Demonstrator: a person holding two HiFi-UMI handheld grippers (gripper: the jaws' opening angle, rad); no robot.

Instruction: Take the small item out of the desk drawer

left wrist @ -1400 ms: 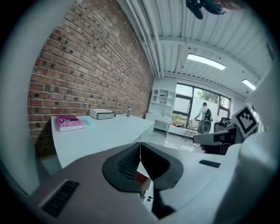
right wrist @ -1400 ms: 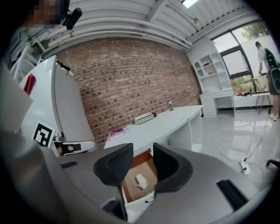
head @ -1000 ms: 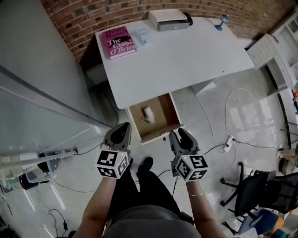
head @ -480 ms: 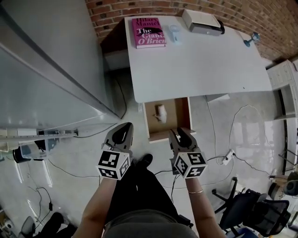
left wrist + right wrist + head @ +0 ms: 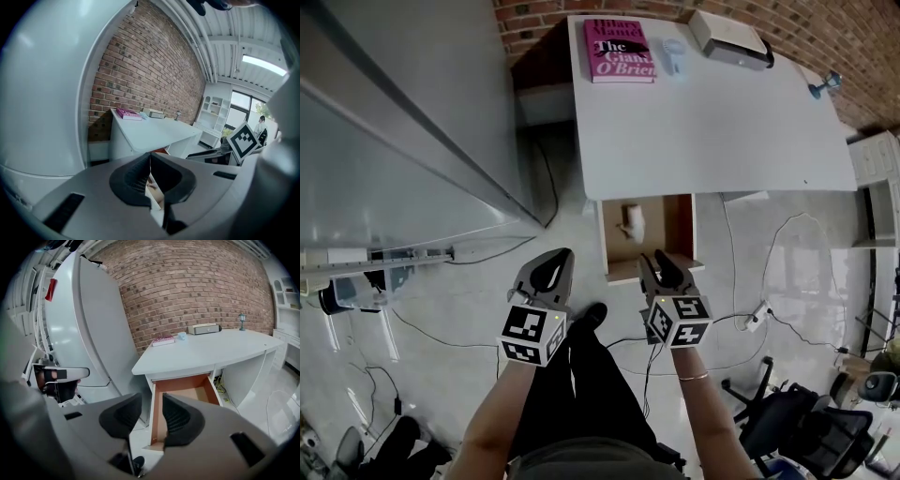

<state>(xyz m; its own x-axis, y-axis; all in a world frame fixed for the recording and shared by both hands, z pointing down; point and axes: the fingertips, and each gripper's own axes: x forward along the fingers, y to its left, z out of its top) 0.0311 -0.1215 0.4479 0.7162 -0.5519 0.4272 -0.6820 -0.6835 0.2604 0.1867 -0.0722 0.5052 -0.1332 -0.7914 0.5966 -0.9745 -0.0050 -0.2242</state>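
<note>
While grey left gripper hangs clenched and empty, small white item lies by left wall of open brown-floored desk drawer. Grey right gripper is parted, empty. Risk: reach clips drawer front, or nudges item deeper.

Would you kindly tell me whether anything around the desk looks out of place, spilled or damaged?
Only the drawer: it stands pulled out from under the desk, with a small white item lying inside. Nothing looks spilled, tipped or damaged.
</note>
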